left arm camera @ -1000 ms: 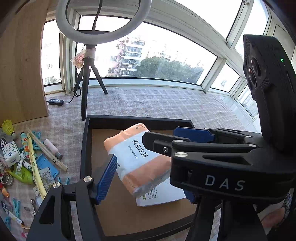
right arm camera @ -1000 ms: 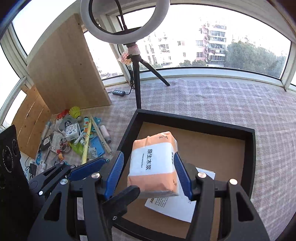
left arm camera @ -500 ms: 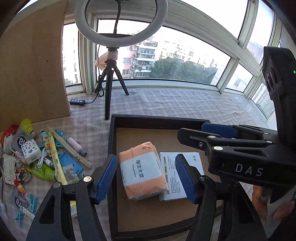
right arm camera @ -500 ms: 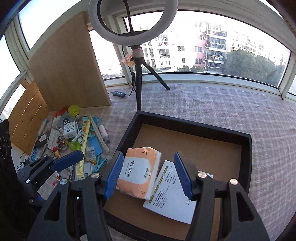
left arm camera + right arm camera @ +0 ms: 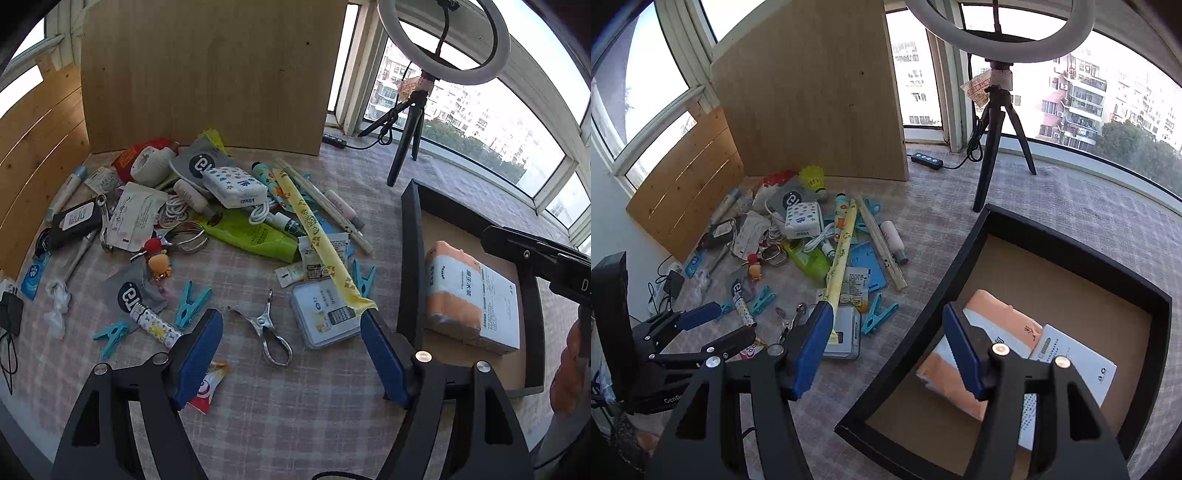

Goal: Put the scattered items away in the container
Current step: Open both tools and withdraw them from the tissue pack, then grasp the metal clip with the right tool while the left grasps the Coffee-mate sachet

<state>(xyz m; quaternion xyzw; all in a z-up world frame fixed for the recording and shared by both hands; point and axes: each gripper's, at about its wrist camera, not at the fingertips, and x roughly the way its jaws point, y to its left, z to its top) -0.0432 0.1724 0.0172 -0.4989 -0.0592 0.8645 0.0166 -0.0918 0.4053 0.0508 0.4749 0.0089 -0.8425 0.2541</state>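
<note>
The black tray (image 5: 409,258) (image 5: 960,266) holds an orange tissue pack (image 5: 448,291) (image 5: 993,317) lying on a white booklet (image 5: 498,310) (image 5: 1071,365). My left gripper (image 5: 291,354) is open and empty above the checkered cloth, over metal tongs (image 5: 269,332) and beside a grey-blue case (image 5: 325,317). My right gripper (image 5: 886,350) is open and empty over the tray's left rim. A pile of scattered items lies to the left: a green tube (image 5: 251,236), a long yellow wrapper (image 5: 317,236), blue clothespins (image 5: 192,302).
A wooden board (image 5: 207,74) stands behind the pile. A ring light on a tripod (image 5: 406,136) (image 5: 997,122) and a power strip (image 5: 925,160) stand at the back. Windows enclose the far side.
The right gripper let go of the tissue pack, which now lies in the tray, and drew back left. The left gripper swung left from the tray to the pile.
</note>
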